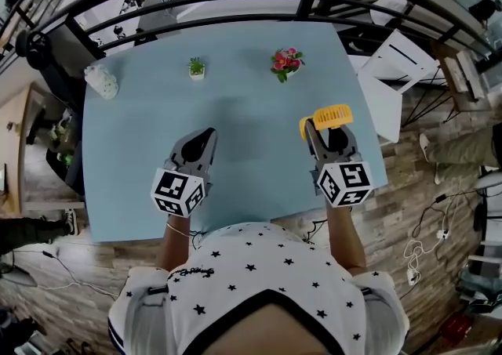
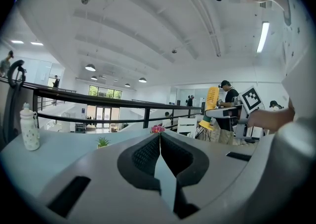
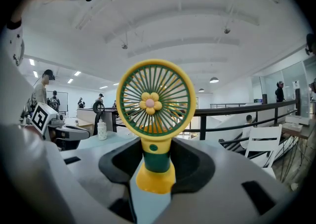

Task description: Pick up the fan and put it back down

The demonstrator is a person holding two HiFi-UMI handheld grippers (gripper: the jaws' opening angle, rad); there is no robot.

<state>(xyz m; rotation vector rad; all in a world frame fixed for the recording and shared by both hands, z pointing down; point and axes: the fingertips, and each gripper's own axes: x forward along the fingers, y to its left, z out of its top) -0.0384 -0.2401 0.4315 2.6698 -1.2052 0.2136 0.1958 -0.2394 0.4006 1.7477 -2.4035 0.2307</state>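
The right gripper (image 3: pixel 157 157) has the fan (image 3: pixel 155 100), clamped squarely on the green handle (image 3: pixel 156 155), one jaw pressed to each side. The fan stands upright in the grip: its long axis runs straight up and down, yellow base (image 3: pixel 155 178) at the bottom just below the jaws, round caged head (image 3: pixel 155 98) on top. The flat face with the little flower at its centre looks back along the gripper toward the person, so from the left gripper's side it shows edge-on, a thin yellow slab.

From the head view the fan sits at the tip of that gripper, over the right-hand part of the light-blue table (image 1: pixel 251 150), close to the right edge. In the left gripper view its base shows above the far table edge, so it looks to hang clear of the top, though the gap itself is not plain.

Over on the other side, the left gripper (image 2: pixel 160 141) is clenched with nothing in it, its two dark pads meeting at the tips, held above the near left of the table, well apart from the fan.

Along the far edge stand a white bottle (image 1: pixel 101 81) at the left, a small potted plant (image 1: pixel 196 68) in the middle and a pot of pink flowers (image 1: pixel 287 62) to its right, with a dark railing (image 1: pixel 235 1) beyond.
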